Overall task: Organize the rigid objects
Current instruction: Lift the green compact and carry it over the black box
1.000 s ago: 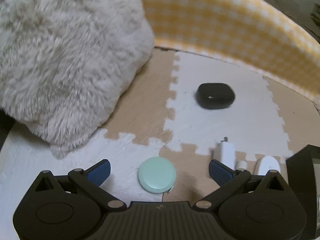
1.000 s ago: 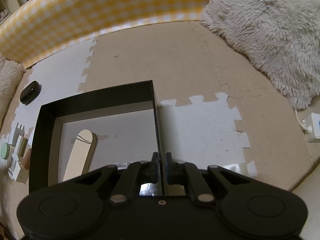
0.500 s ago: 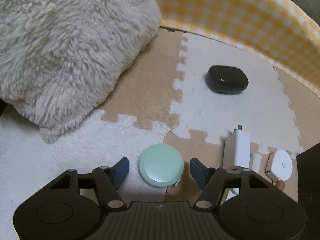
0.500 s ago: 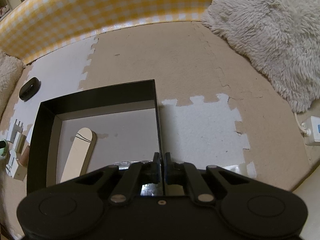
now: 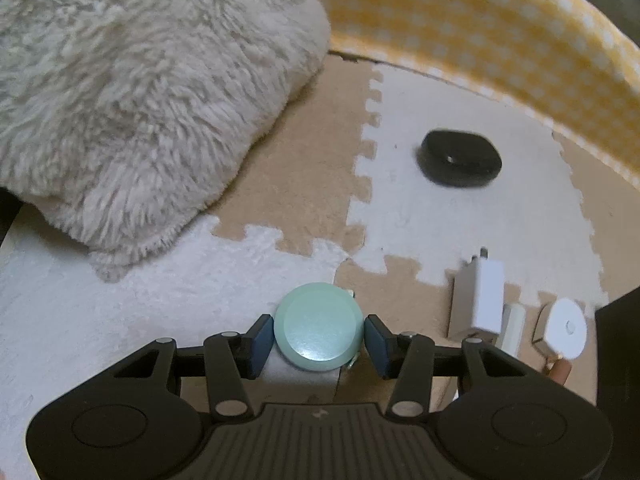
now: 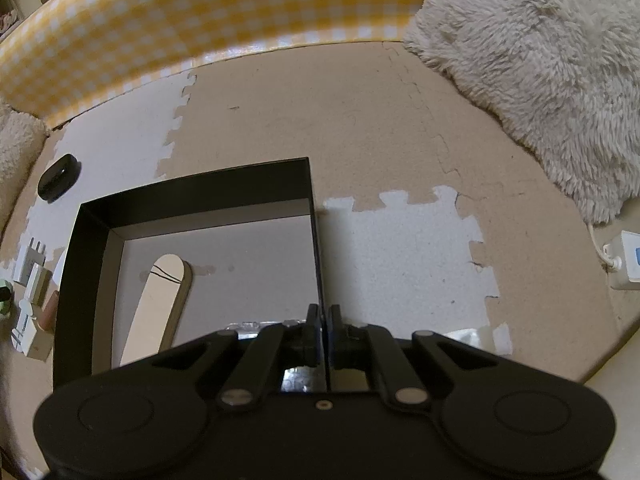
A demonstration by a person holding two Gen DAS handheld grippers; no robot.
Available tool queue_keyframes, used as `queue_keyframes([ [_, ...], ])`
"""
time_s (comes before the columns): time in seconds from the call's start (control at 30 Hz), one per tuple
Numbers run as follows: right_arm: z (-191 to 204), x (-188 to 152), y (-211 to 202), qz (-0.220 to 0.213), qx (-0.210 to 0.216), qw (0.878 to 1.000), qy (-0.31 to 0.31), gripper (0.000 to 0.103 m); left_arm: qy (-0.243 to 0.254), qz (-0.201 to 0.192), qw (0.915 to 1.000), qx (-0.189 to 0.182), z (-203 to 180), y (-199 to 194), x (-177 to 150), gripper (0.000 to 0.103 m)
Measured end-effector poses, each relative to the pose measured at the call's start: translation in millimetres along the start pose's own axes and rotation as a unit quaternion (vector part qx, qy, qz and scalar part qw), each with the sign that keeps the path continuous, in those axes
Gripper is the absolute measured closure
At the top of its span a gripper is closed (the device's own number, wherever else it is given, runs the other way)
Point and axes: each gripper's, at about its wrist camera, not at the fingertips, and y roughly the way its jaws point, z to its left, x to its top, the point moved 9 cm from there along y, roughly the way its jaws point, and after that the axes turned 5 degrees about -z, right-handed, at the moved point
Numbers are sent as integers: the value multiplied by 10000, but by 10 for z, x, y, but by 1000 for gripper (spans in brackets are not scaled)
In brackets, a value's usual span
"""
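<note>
A mint-green round case (image 5: 318,326) lies on the foam floor mat between the blue pads of my left gripper (image 5: 319,338). The jaws are closing and both pads touch its sides. Beyond it sit a black oval case (image 5: 460,158), a white charger plug (image 5: 484,296) and a small white round piece (image 5: 566,328). My right gripper (image 6: 323,320) is shut on the right wall of the open black box (image 6: 192,188). Inside the box lies a pale wooden board (image 6: 160,304) with a rounded end. The black oval case (image 6: 59,177) and white plugs (image 6: 34,264) show left of the box.
A fluffy cream cushion (image 5: 140,92) fills the left of the left wrist view; another fluffy cushion (image 6: 540,60) lies at the right wrist view's upper right. A yellow gingham wall (image 6: 200,20) bounds the mat at the back. A white power strip (image 6: 626,260) sits at far right.
The left gripper's jaws have come in from wide open until they meet the mint-green case. The right gripper and the black box have stayed put.
</note>
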Motion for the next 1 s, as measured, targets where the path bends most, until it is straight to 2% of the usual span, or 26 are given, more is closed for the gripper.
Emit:
queue_keyframes([
  [0.1,4,-2,-2,1,-9,10000,-2,99,-120,-162,9997,-121,-38,-120,71,53],
  [0.2,3,-2,-2,3,-11,10000,13,99,-141,-364,9983,-436,-190,-290,131,53],
  [0.47,1,-2,-4,17,-9,10000,35,99,239,-600,9887,-1356,-837,-685,53,53],
  [0.73,6,-1,-1,22,-25,10000,7,99,681,-512,9742,-2092,-1511,-888,-218,53],
  [0.9,8,-2,-1,27,-29,10000,-3,99,1044,-255,9605,-2565,-2032,-950,-531,53],
  [1.0,9,-2,0,26,-33,10000,-11,99,1278,-122,9535,-2727,-2304,-941,-729,53],
])
